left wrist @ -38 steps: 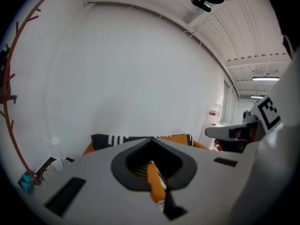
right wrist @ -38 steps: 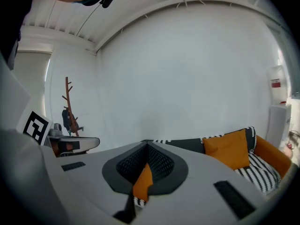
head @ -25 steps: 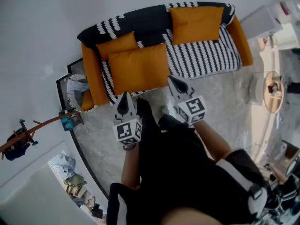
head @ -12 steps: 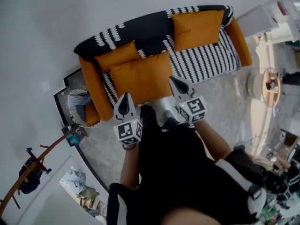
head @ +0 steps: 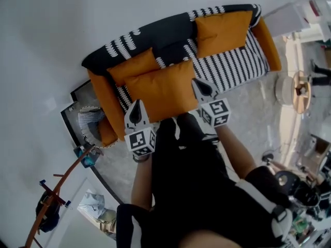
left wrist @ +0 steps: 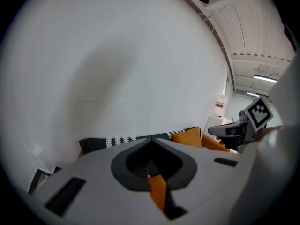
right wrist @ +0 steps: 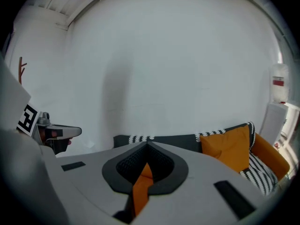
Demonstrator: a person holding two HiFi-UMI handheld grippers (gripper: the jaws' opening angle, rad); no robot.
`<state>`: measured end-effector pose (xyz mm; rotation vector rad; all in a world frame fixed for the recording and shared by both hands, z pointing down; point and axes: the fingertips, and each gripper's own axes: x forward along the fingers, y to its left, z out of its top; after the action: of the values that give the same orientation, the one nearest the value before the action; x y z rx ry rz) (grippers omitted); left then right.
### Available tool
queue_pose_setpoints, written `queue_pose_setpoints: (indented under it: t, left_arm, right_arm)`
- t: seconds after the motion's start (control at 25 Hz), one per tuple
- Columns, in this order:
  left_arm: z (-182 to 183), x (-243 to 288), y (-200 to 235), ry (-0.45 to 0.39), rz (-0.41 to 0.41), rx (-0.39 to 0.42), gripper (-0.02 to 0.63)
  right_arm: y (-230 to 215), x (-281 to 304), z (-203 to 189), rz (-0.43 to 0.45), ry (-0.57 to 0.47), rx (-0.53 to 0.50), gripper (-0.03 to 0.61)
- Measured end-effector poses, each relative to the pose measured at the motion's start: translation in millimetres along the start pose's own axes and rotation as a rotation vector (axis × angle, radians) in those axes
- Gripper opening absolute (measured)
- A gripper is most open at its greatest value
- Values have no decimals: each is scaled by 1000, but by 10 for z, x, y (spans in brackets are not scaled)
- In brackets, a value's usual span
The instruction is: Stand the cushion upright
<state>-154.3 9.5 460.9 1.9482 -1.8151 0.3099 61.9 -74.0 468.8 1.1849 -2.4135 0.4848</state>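
A large orange cushion (head: 163, 89) lies flat on the left seat of a black-and-white striped sofa (head: 227, 68) with orange arms. Behind it a smaller orange cushion (head: 133, 66) leans on the backrest. A third orange cushion (head: 223, 31) stands upright at the right, also visible in the right gripper view (right wrist: 229, 149). My left gripper (head: 136, 108) is shut and empty, its tip at the flat cushion's front left edge. My right gripper (head: 199, 86) is shut and empty at the cushion's front right corner. In each gripper view the jaws (left wrist: 151, 144) (right wrist: 146, 148) are shut, and orange shows through the slit.
A round woven basket (head: 90, 123) stands beside the sofa's left arm. A wooden coat rack (head: 51, 205) is at the lower left. A small round table (head: 299, 84) stands to the right of the sofa. A white wall runs behind the sofa.
Both grippers have moved forward and down towards the sofa. Their tips now sit at the flat cushion's front edge instead of over the floor before it.
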Motion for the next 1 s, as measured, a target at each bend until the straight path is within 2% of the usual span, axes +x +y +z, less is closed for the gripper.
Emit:
queue_pose_setpoints:
  t: [0.32,0.36,0.44,0.48,0.8,1.0]
  left_arm:
    - [-322,809,225,90,6,-51,-2]
    - [-375,920,254,104,10,-58,15]
    - [-499,1119,331,132,24,-77,27]
    - [-570,1213,379,147,32,-84,35]
    - [-1301,1779,614,293,80,-120,97]
    - [-1927,2086,674,402,81,-150,144]
  right_arm:
    - [-448,768,-360,-41,112,67,-8]
    - [-505,875,-414,-38,129,73,-8]
    - [-589,1100,-547,-23,172,82,77]
    - [-623,1214,-631,-18,197,86,86]
    - [-848,1854,-1547,-39,414,113,145]
    - [-897,2136,-2206,-53,557,132,174]
